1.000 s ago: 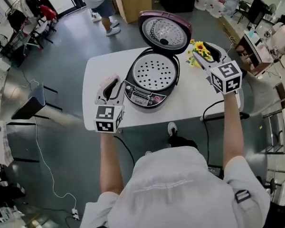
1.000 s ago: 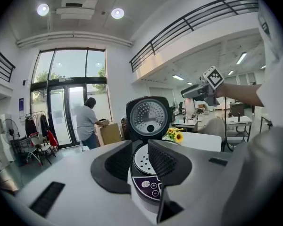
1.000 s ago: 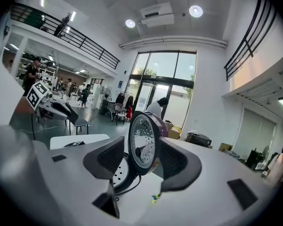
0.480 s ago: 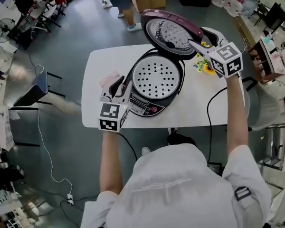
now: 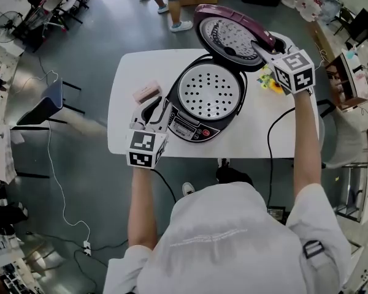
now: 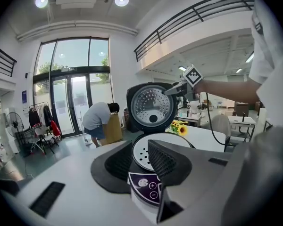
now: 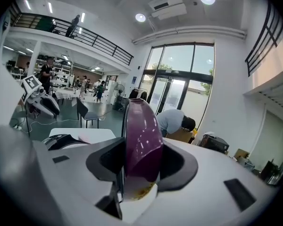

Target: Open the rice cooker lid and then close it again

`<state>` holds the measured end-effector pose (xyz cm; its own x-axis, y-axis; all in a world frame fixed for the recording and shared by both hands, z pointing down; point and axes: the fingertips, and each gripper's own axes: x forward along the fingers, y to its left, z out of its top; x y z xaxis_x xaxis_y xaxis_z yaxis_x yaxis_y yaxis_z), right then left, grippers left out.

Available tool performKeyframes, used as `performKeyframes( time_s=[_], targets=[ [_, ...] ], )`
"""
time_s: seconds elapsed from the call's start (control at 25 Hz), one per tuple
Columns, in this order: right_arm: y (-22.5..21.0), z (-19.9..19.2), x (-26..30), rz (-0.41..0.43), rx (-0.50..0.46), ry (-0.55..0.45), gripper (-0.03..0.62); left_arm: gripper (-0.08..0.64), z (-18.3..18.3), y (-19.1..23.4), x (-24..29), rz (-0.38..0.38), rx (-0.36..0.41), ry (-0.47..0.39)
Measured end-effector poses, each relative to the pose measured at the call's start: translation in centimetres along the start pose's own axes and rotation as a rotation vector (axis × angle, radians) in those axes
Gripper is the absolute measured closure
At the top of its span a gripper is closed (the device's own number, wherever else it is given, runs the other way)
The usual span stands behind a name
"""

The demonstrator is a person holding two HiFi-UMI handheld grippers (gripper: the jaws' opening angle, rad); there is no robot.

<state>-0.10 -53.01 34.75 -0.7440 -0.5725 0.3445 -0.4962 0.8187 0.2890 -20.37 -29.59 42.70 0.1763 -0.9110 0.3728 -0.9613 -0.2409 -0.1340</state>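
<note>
**Rice cooker with raised lid, both grippers at work**

In the head view, the rice cooker [image 5: 193,126] stands at the centre of the white table [image 5: 126,72]. Its perforated inner plate is exposed. The purple lid [image 5: 230,32] stands open at the upper right of the frame, tilted back from the body. The right gripper [image 5: 262,46] reaches in from the right; its jaws have just been closing, and the lid's rim now sits clamped between them. The left gripper [image 5: 157,110], at the lower left of the cooker, holds its jaws partly apart astride the front corner by the control panel; no firm grip shows. A small pink box [image 5: 146,92] lies just left of the cooker, and sunflowers [image 5: 272,83] lie to its right.
</note>
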Motion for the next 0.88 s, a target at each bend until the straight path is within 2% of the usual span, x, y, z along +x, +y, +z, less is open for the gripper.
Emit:
performKeyframes(
  time_s=[0.2,0.28,0.44,0.6,0.88],
  targets=[
    [2.7,0.3,-0.7,0.022,-0.037,0.013,0.395,0.443,-0.4,0.5,-2.0,0.009,-0.008,-0.018],
    [4.3,0.3,-1.2,0.055,-0.059,0.013,0.361,0.443,-0.5,0.6,-2.8,0.009,-0.011,-0.026],
    [7.8,0.2,-2.2,0.108,-0.111,0.016,0.333,0.443,-0.9,0.5,-4.3,0.005,-0.013,-0.037],
    [11.5,-0.4,-3.1,0.189,-0.143,0.024,0.252,0.443,-1.3,-0.3,-5.8,-0.016,-0.004,-0.045],
    [15.5,-1.4,-4.0,0.250,-0.114,0.028,0.238,0.443,-2.9,-0.8,-8.2,-0.026,-0.016,-0.038]
  ],
)
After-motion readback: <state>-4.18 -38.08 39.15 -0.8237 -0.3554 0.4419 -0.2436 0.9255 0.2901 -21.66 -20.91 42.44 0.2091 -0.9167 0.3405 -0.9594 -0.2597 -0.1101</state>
